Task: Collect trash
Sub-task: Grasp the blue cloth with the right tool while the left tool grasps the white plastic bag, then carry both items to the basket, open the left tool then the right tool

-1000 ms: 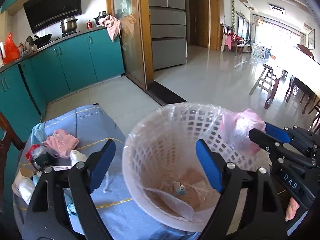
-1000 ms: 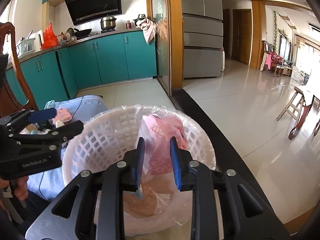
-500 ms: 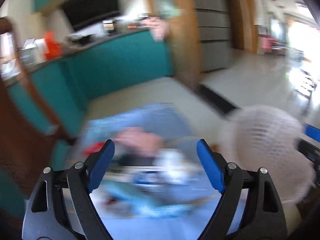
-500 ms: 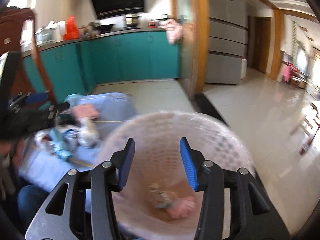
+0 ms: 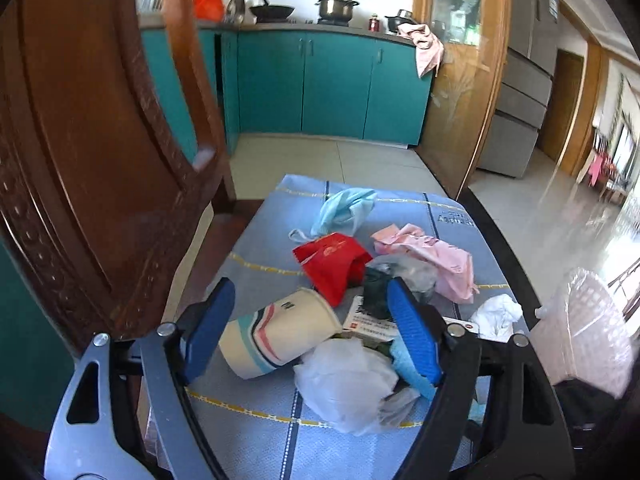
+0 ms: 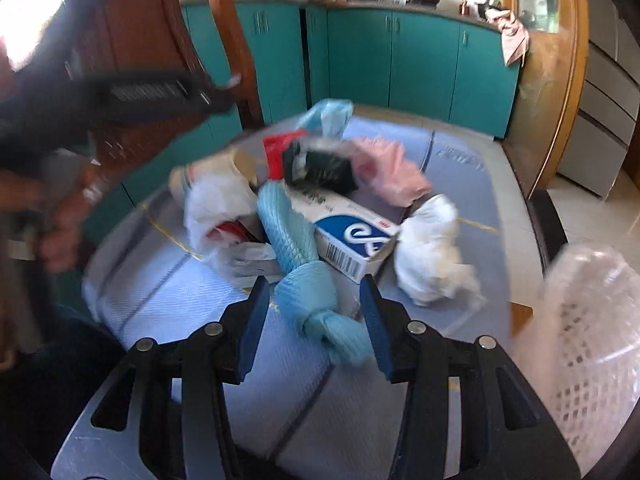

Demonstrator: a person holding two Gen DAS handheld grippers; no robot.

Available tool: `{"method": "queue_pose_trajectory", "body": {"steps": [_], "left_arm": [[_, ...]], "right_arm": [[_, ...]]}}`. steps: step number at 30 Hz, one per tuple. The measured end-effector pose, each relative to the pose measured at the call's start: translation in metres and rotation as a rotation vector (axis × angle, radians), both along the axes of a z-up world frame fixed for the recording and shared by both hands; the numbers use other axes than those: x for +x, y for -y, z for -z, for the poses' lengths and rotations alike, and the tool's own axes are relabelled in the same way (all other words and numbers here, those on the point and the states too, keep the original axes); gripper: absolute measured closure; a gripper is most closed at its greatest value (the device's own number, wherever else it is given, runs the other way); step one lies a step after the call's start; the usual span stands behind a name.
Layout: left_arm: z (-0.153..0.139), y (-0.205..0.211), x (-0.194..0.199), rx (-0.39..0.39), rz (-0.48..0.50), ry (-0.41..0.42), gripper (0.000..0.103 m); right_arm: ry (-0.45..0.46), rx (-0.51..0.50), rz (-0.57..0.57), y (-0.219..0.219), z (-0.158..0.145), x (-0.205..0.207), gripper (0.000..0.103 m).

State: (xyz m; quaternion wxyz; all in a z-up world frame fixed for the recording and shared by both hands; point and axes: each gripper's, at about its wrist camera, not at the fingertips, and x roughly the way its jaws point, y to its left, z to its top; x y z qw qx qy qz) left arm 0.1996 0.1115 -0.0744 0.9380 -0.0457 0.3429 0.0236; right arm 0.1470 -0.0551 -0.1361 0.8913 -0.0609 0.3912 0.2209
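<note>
Closing on: left tool point(image 5: 310, 332) has jaws wide but narrowing, paper cup point(image 5: 276, 330) lying on its side between them, pads not pressing yet.
Right tool: point(image 6: 314, 322) jaws partly apart, nothing clamped; twisted blue cloth point(image 6: 308, 276) sits between the tips, low centre of right view.
Trash: we see it heaped mid-frame on the blue-covered worktop point(image 5: 256, 432); red bag point(image 5: 332, 266), pink bag point(image 5: 432, 256), white plastic bag point(image 5: 344, 380), printed box point(image 6: 344, 236), white wad point(image 6: 432, 248).
Bin: lined white basket point(image 6: 588, 344) at right edge, off the worktop.
Risk 1: cup could crush or roll out, we judge, if squeezed off-centre.
Risk 2: left tool's right pad overlaps other scraps; they may get dragged along.
Risk 3: both tools work one heap, so they could collide.
Edges: wooden chair back point(image 5: 92, 128) crowds upper left; worktop's right edge drops near the wad.
Room: open cover at bottom of both views.
</note>
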Motion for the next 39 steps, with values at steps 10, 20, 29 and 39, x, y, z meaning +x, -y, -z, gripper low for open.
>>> {"method": "queue_pose_trajectory", "body": {"steps": [10,20,29,39], "left_arm": [[0.022,-0.006,-0.004,-0.044,0.055,-0.117,0.024],[0.068,0.037,0.008,0.041,0.144,-0.272,0.024],[0.064,0.034,-0.010,0.008,0.163,-0.228,0.068],[0.005,0.040,-0.066,-0.033,0.186,0.011,0.068]], "right_arm": [[-0.071,0.040,0.031,0.009,0.007,0.003,0.073],[-0.054,0.071,0.119,0.051,-0.013,-0.037,0.073],[-0.013,0.069,0.133,0.055,-0.023,-0.052,0.073],[0.109,0.046,0.202,0.075,-0.053,-0.065,0.073]]}}
